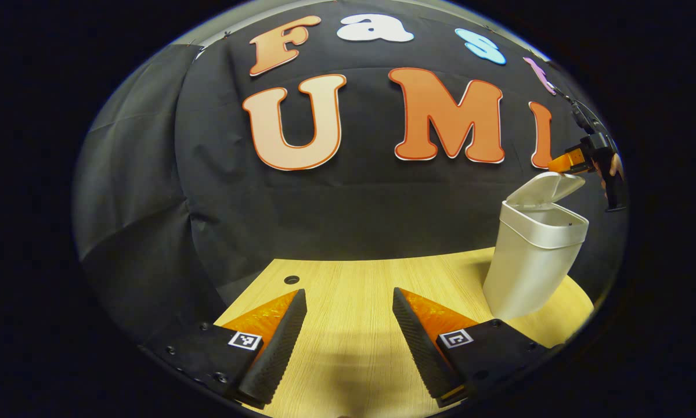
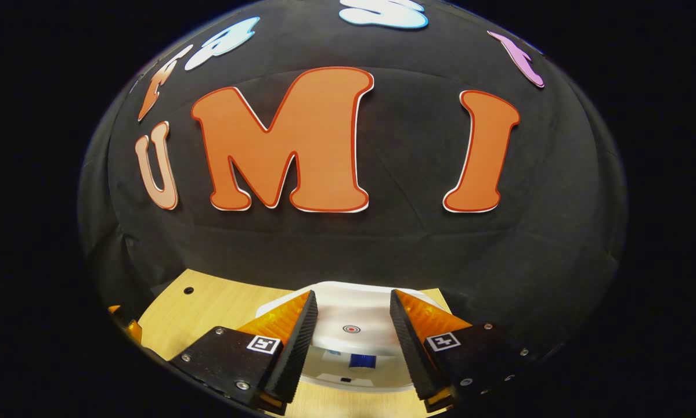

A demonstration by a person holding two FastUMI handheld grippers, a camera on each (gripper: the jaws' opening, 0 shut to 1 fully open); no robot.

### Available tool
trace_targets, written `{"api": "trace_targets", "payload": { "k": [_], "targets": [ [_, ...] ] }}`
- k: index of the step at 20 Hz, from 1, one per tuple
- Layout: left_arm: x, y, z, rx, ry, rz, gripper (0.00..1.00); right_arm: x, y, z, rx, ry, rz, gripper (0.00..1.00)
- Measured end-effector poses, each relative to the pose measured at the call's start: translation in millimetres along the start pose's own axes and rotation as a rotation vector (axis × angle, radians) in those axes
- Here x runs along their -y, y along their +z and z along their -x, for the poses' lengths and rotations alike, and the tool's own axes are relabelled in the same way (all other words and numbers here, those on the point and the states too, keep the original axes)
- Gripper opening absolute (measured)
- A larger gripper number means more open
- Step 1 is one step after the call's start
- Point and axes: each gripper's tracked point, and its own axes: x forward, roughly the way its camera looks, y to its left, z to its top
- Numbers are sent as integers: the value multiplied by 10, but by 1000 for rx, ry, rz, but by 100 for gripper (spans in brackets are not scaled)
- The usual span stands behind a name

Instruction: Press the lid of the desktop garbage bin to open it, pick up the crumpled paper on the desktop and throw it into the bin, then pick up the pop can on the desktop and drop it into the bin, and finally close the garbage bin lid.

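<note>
Looks near the end: bin (image 1: 530, 255) on bench (image 1: 348, 342), lid (image 1: 548, 188) half raised, something blue (image 2: 362, 360) inside, maybe the can; right tool (image 2: 352, 296) above the lid and left tool (image 1: 349, 293) both wide open, empty; probably only the lid-closing left.

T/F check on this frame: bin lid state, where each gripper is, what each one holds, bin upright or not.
1. The garbage bin has its lid fully shut. False: the lid stands partly raised, with a gap under it.
2. The right gripper is up by the raised lid. True, as the left gripper view shows it.
3. The left gripper grips the pop can. False: its fingers are apart with bare wooden desktop between them.
4. The right gripper's own view looks down on the white lid, its fingers spread. True.
5. The bin lies tipped over on the desktop. False: it stands upright.
</note>
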Motion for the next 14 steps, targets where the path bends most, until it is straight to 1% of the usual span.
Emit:
{"api": "trace_targets", "payload": {
  "k": [3,4,10,11,12,13,14],
  "targets": [
    [87,1,5,7,-27,-20,95,-6,-101,91,-10,-3,-14,76],
    [107,-6,10,6,-33,-23,96,-11,-155,106,-18,-3,-19,76],
    [116,-11,16,5,-54,-42,98,-49,-531,122,-75,-11,-46,76],
    [124,-26,8,1,-58,-44,97,-63,-602,119,-86,-12,-52,74],
    [135,-32,10,0,-61,-48,92,-70,-659,116,-96,-15,-55,71],
    [142,-25,4,1,-63,-51,97,-71,-709,116,-101,-18,-54,71],
    [147,-28,7,1,-66,-53,97,-71,-751,120,-105,-22,-49,71]
  ]
}}
